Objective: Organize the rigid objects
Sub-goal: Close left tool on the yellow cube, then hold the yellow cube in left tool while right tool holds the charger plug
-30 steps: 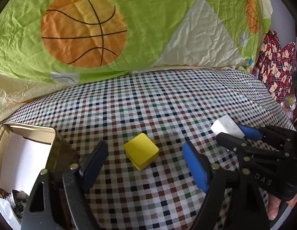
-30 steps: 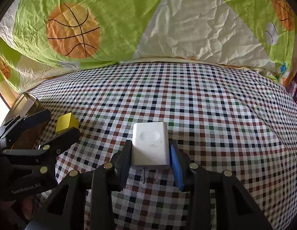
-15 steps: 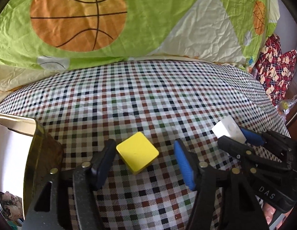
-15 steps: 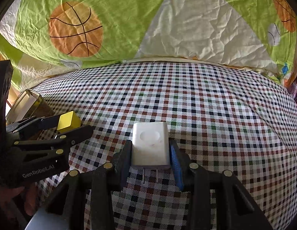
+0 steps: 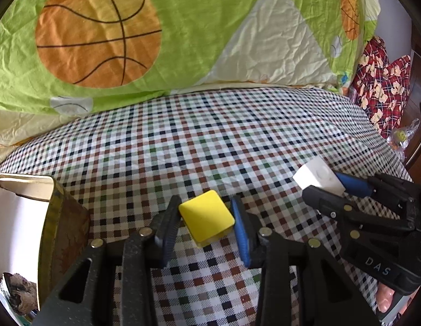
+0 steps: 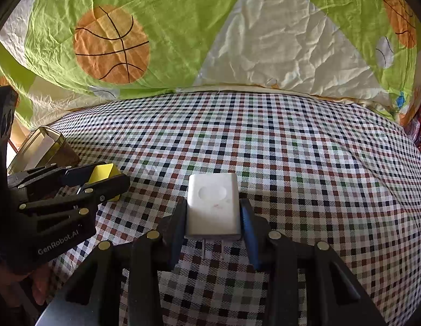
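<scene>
Left wrist view: left gripper [image 5: 206, 221] has just been closing its jaws onto the yellow block [image 5: 206, 218] on the checked cloth [image 5: 210, 141]; pads touch its flat sides. Likely light, stiff, smooth. Right gripper [image 6: 213, 217] clamps the white charger [image 6: 213, 206] by its sides.

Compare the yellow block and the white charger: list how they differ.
The yellow block is plain; the white charger has metal prongs. The block sits between the left gripper, whose jaws have just been closing; the charger is clamped in the right gripper. Both are small, rounded-cornered blocks.
</scene>
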The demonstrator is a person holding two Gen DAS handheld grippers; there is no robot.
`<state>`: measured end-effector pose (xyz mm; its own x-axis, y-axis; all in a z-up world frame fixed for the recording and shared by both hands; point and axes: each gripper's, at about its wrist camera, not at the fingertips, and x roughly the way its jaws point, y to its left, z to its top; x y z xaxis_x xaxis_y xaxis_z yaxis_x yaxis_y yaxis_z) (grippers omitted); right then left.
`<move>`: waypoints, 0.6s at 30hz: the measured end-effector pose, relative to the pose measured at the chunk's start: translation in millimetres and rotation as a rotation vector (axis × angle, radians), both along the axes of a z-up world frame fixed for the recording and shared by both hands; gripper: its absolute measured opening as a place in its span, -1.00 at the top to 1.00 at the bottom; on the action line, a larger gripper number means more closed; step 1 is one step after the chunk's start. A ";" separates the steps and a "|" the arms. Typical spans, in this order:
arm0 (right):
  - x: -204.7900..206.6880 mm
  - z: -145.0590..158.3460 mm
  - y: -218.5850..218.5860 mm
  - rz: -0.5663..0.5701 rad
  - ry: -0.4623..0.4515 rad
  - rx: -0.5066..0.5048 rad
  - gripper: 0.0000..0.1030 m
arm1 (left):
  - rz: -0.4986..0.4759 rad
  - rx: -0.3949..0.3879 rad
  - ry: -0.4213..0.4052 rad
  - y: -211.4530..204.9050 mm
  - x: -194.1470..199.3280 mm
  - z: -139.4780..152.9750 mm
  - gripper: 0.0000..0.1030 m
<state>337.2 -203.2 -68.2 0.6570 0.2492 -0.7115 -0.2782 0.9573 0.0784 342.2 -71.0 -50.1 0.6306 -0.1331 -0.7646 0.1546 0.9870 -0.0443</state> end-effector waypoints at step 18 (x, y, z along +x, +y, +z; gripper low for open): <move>-20.2 12.5 -16.5 -0.086 -0.092 0.049 0.20 | 0.064 0.012 -0.200 6.5 -33.9 24.0 0.29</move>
<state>317.1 -219.7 -55.7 0.7395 0.2217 -0.6355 -0.2032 0.9737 0.1033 308.2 -64.5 -26.1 0.7768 -0.0801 -0.6246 0.0965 0.9953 -0.0076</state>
